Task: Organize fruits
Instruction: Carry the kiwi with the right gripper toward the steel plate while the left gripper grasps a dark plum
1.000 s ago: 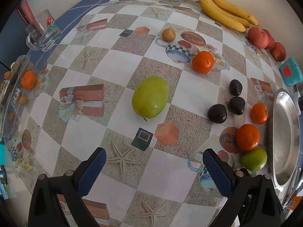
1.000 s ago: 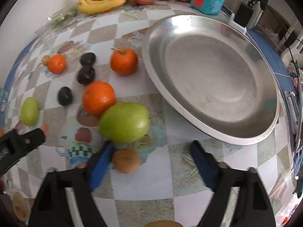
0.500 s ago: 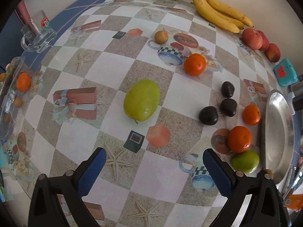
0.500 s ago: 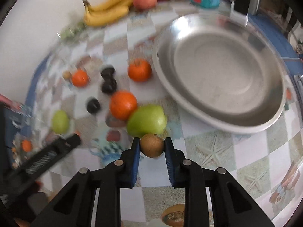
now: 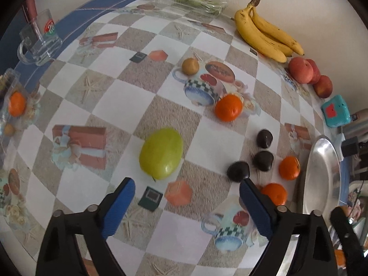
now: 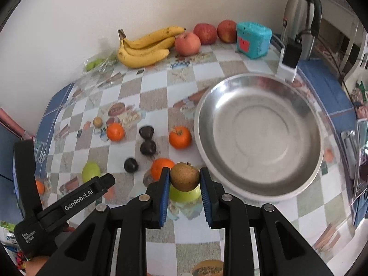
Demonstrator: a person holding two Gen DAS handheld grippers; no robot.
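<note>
We have our right gripper point(image 6: 184, 179) clamped on a small brown speckled round fruit point(image 6: 184, 176), held above a green apple point(image 6: 184, 195), with the wide steel bowl point(image 6: 260, 135) at two o'clock. Our left gripper point(image 5: 186, 197) stands apart over the checkered tablecloth point(image 5: 119, 96), a large green oval fruit point(image 5: 161, 153) at twelve o'clock.

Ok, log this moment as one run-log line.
right gripper: shut on brown fruit, lifted | left gripper: open, empty | steel bowl: empty

Green apple point(image 6: 184, 194) mostly hidden behind kiwi point(image 6: 184, 176).
</note>
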